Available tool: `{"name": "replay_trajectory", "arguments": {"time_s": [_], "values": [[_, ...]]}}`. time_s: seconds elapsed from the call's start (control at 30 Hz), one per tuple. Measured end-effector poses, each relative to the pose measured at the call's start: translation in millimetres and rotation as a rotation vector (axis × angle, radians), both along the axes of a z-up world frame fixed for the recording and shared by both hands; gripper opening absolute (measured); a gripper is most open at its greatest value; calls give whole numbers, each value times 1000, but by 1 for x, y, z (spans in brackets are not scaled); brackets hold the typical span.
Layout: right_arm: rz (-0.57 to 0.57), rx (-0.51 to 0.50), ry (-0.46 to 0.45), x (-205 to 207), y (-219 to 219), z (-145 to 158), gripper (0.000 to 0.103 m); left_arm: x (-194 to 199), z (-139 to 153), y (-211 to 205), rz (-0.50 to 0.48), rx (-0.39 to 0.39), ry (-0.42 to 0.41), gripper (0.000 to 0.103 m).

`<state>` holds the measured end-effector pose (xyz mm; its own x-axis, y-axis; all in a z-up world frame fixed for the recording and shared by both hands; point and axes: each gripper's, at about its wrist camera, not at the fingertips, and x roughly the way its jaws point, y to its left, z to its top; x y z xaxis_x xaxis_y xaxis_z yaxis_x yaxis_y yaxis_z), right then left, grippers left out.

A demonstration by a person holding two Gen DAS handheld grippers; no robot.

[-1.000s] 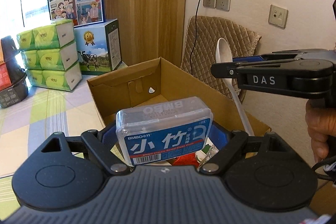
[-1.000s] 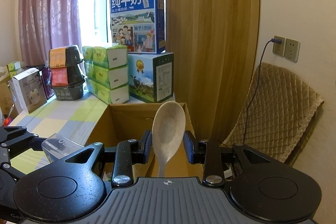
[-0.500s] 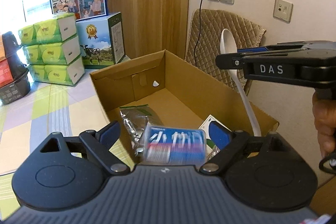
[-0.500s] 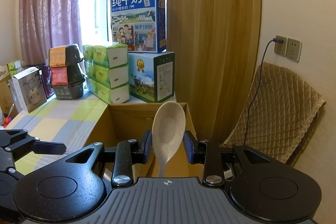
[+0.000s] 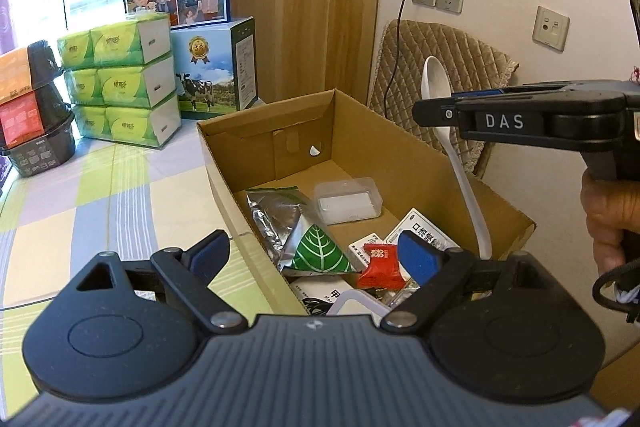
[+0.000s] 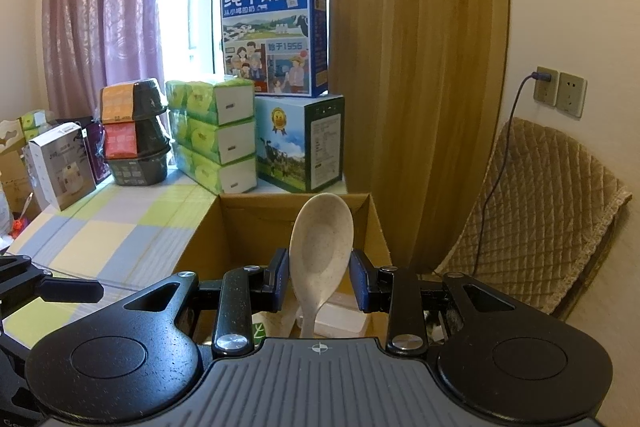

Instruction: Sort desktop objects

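Dropped floss case (image 5: 347, 202) lies in box (image 5: 404, 163); left claw (image 5: 314, 257) gapes.

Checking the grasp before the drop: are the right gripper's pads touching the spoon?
Touching. In the right wrist view both blue pads press the sides of the spoon bowl, no gap visible, right gripper holding it upright above the cardboard box.

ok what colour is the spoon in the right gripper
Off-white with fine specks; the spoon shows best in the right wrist view.

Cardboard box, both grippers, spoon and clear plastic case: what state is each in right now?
Cardboard box: open, holding several items.
Left gripper: open, empty.
Right gripper: shut on spoon.
Spoon: held upright over the box, bowl up.
Clear plastic case: closed, lying in the box.
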<state>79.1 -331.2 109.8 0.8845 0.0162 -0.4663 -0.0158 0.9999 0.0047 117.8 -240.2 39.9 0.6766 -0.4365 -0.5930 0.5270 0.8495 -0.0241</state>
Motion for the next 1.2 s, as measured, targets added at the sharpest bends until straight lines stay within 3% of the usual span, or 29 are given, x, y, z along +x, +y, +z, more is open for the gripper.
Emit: {"name": "replay_trajectory", "arguments": {"time_s": [0.53,0.57,0.6,0.67,1.03,1.2], "values": [[34,-5,-9,6,11,3,30,1,2,5,14,-11,0,89],[43,-8,-17,6,12,3,33,1,2,6,17,-12,0,88],[43,-21,-26,7,13,4,55,1,2,6,20,-12,1,89],[38,-33,-56,3,13,6,82,1,1,8,24,-11,2,88],[-18,1,-62,-19,-4,7,83,-6,0,18,64,-28,25,91],[-58,67,-26,-40,-15,5,93,-16,2,25,113,-44,32,98]]}}
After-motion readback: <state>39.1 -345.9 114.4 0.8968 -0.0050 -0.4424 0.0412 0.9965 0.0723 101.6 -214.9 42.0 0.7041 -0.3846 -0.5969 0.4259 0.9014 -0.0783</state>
